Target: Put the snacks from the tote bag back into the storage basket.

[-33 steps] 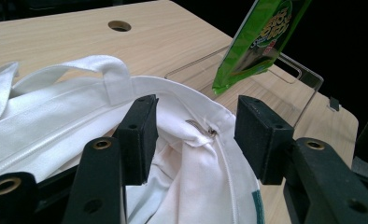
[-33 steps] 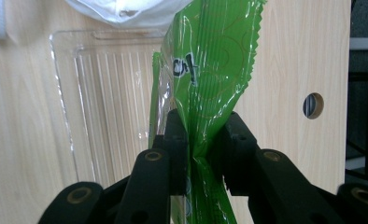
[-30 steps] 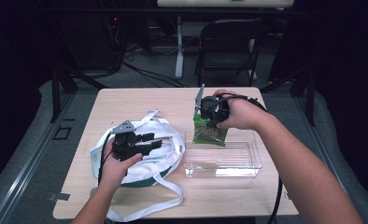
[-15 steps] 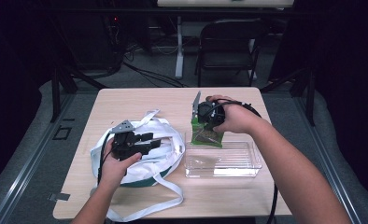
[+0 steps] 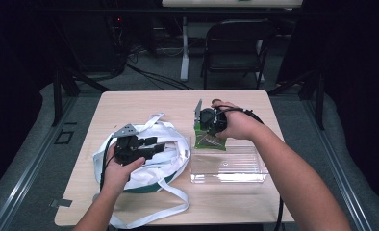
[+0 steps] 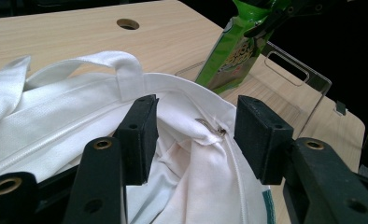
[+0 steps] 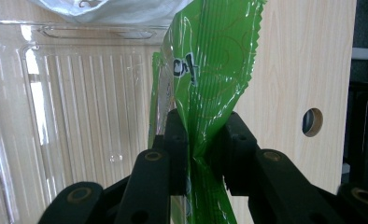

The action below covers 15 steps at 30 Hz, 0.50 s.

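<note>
Right gripper [image 7: 198, 140]: jaws clenched on the green snack packet [image 7: 210, 70], pinching its crimped end flat between the pads.
Packet's place: hanging over the far left corner of the clear plastic bin [image 5: 228, 166], at the table's [image 5: 144, 103] right half; lower end at or just inside the bin's rim, contact hard to tell.
Packet's handling: likely light, thin crinkly foil film, glossy and slippery; it bends and swings below the grip, so the sealed serrated edge is the safest hold.
Left gripper [image 6: 194, 140]: jaws released, standing apart over the white cloth bag's [image 6: 79, 126] mouth, with a small metal zip pull [image 6: 210, 127] between them, not pressed.
Bag: soft woven fabric, limp, long flat straps, green trim at the base; near the table's left front edge.
Bin: rigid, transparent, ribbed floor, cut-out handles.
</note>
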{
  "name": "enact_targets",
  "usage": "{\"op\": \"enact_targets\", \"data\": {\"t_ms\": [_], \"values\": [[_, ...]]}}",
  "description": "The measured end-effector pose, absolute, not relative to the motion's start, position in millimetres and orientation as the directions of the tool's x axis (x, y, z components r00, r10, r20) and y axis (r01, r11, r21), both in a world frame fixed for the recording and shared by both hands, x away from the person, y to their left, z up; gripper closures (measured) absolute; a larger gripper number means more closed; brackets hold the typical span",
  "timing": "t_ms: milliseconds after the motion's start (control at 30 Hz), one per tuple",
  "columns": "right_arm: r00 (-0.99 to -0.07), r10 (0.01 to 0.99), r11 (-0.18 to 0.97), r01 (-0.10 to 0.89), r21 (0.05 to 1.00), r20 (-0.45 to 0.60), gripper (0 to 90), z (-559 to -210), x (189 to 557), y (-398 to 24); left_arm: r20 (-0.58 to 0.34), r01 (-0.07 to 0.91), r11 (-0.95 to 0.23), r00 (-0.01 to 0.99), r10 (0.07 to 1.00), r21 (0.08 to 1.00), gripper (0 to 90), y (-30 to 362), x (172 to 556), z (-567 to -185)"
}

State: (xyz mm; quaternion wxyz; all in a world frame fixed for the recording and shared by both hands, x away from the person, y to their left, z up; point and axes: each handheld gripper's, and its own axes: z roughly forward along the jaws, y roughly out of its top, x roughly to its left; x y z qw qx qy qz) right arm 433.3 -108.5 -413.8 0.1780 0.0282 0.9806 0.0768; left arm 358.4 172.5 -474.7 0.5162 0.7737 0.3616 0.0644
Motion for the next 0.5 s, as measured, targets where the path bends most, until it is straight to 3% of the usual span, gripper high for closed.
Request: {"op": "enact_targets", "data": {"t_ms": [500], "values": [[-0.929, 0.054, 0.989, 0.000, 0.145, -0.367, 74.6, -427, 439, -102, -0.279, 0.498, -0.193, 0.720, 0.636, 0.846, 49.3, 175, 359, -475]]}}
